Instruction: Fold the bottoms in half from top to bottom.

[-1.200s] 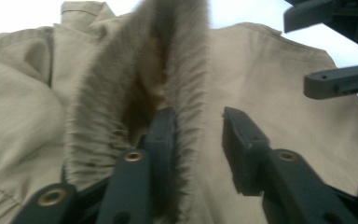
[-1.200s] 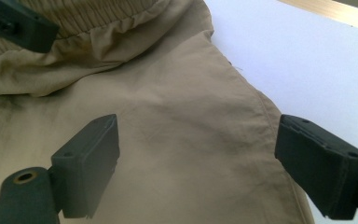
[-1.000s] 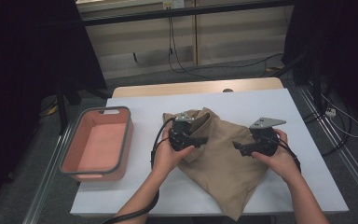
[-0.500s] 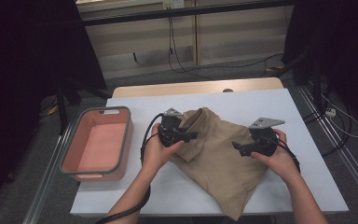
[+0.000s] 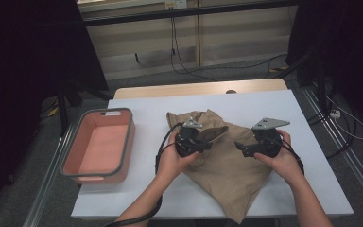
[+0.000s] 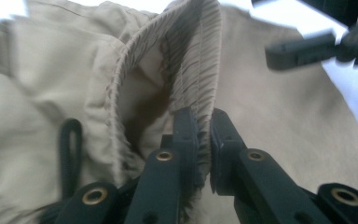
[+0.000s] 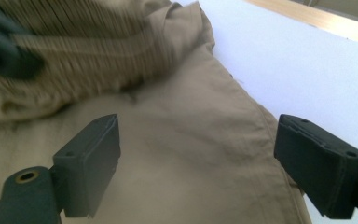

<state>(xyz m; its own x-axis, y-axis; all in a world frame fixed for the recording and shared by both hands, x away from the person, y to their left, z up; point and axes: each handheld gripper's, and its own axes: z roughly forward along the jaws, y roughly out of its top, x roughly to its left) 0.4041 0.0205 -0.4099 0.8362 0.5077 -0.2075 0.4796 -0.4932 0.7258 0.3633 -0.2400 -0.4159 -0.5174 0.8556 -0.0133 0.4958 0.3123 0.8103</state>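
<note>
**Left jaws on the waistband, right gripper waiting over the cloth**

Your left gripper [image 5: 207, 140] sits just left of centre in the high view, and its jaws have just been closing with cloth between them. In the left gripper view the black jaws stand pressed together on the ribbed elastic waistband [image 6: 193, 60] of the crumpled tan fabric shorts [image 5: 227, 165]. That band rises from the jaws toward the top centre of the frame as a raised loop, its mouth opening at centre left.

The garment's long axis is what counts here. In the high view it runs from the bunched waistband end at upper centre down to a tapering corner at the lower centre of the frame, on the white table top [image 5: 283, 106]. You hold the upper end.

Your right gripper [image 5: 238, 145] sits right of centre, its jaws spread wide and pointing left toward the other gripper. In the right gripper view the two pads hang over flat cloth with nothing between them. The shorts' side edge runs diagonally from top centre to lower right, closer to the right-hand pad. So the right hand is nearer the free right edge and the waistband lies up and to the left of it.

The salmon-pink plastic bin with the grey rim [image 5: 127, 142] stands well apart at the left of the high view.
</note>
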